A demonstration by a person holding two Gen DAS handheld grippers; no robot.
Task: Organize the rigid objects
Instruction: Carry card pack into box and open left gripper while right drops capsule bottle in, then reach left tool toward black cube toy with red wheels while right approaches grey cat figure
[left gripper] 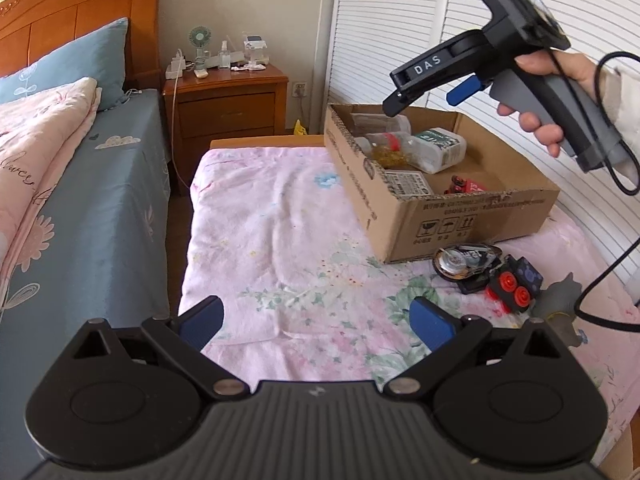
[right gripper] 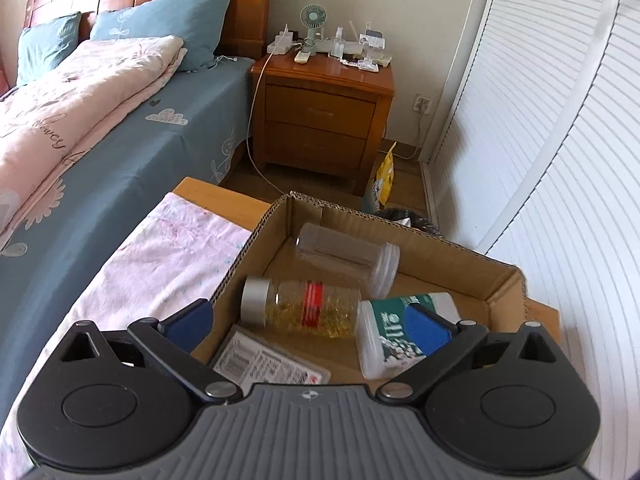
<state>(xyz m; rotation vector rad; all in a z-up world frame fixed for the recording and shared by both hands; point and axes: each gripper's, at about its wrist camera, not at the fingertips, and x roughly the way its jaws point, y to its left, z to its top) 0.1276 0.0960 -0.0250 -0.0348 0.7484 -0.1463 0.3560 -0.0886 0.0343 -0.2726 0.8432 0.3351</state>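
An open cardboard box (right gripper: 440, 244) stands on the pink floral cloth (left gripper: 280, 220). In it lie a clear plastic jar (right gripper: 348, 256), a silver-lidded glass jar (right gripper: 316, 308) of yellow contents, slightly blurred, a white bottle with a green label (right gripper: 400, 332) and a barcoded packet (right gripper: 264, 360). My right gripper (right gripper: 310, 322) hovers above the box, open, with nothing pressed between its pads. A hand holds it up over the box (left gripper: 460, 216). My left gripper (left gripper: 318, 320) is open and empty over bare cloth. Beside the box lie a round tape dispenser (left gripper: 464, 262), a black toy train with red wheels (left gripper: 512, 284) and a grey toy figure (left gripper: 560, 296).
A bed with a blue sheet (left gripper: 100, 200) runs along the left. A wooden nightstand (right gripper: 324, 108) with small items stands behind the box. White louvered doors (right gripper: 560, 140) close off the right side. The right gripper's black cable (left gripper: 600, 280) hangs over the toys.
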